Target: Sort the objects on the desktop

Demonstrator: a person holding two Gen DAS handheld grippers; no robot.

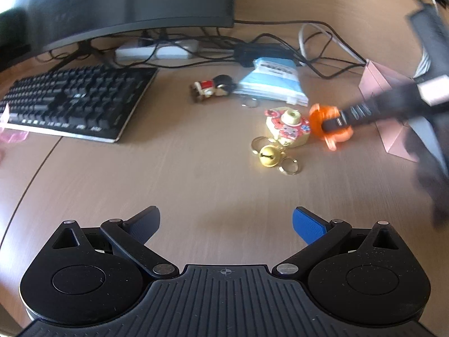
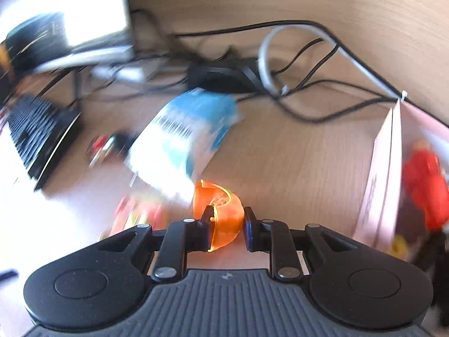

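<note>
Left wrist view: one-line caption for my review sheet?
Right gripper shut on orange toy beside bell keychain; left gripper open over desk.

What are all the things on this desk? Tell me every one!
keyboard: one, black, left side of desk
monitor: one, dark, behind keyboard
power strip: one, white, under monitor
cables: several, black and grey, at the back
tissue pack: one, blue and white, centre back
doll keychain: one, red and black, left of tissue pack
camera charm: one, yellow and pink, centre
bell: one, gold, beside charm
orange toy: one, in right gripper
pink box: one, right side
left gripper: open, empty
right gripper: shut on orange toy
</note>
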